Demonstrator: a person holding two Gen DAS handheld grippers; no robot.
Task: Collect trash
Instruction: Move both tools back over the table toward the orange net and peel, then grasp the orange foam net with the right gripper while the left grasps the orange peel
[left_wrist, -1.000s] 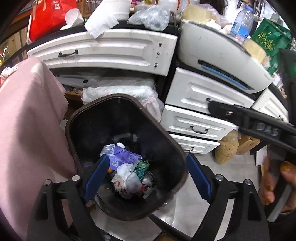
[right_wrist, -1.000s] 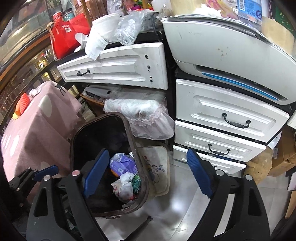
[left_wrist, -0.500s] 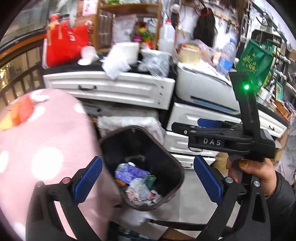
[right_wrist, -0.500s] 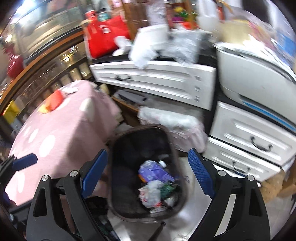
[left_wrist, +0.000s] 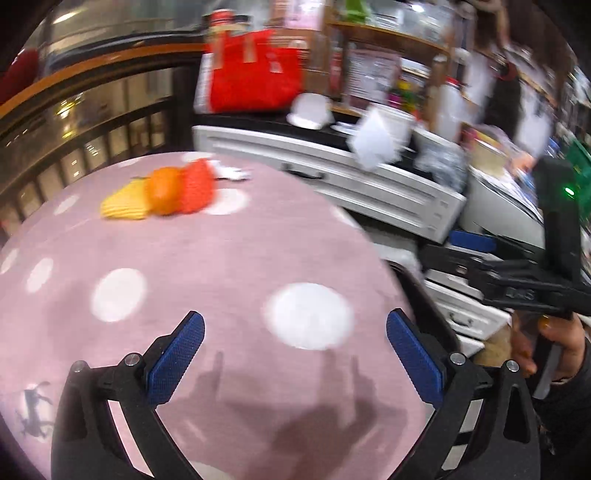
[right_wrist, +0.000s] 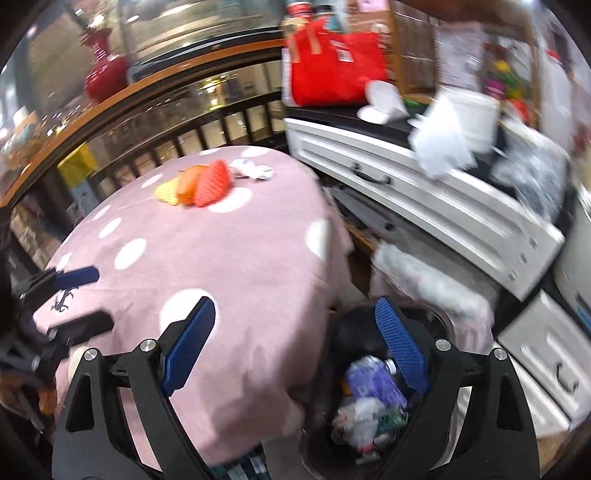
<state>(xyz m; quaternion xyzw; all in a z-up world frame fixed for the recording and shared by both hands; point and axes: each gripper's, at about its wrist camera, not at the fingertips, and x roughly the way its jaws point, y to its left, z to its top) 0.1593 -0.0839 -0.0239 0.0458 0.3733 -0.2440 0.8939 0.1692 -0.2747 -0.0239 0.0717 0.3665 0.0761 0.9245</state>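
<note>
A dark bin (right_wrist: 445, 320) on the floor holds a purple carton, crumpled wrappers and other trash (right_wrist: 369, 398). Left of it stands a round table under a pink dotted cloth (right_wrist: 229, 266) (left_wrist: 221, 266). At the table's far side lie yellow, orange and red foam nets (left_wrist: 162, 194) (right_wrist: 199, 184) and a small white crumpled thing (right_wrist: 255, 171) (left_wrist: 232, 171). My left gripper (left_wrist: 295, 325) hangs open over the cloth with nothing between its fingers, and it also shows at the left edge of the right wrist view (right_wrist: 86, 301). My right gripper (right_wrist: 295, 308) is open and empty, straddling the table's edge and the bin.
White drawer units (right_wrist: 406, 184) with cluttered tops stand behind the bin, with a red bag (right_wrist: 332, 66) on top. A white plastic bundle (right_wrist: 424, 273) sits under them. A dark railing (right_wrist: 221, 122) runs behind the table. A hand (left_wrist: 554, 339) holds the right gripper.
Both grippers have risen and swung left, from above the bin to above the pink table. The left jaws have widened a little. The foam nets have come into view.
</note>
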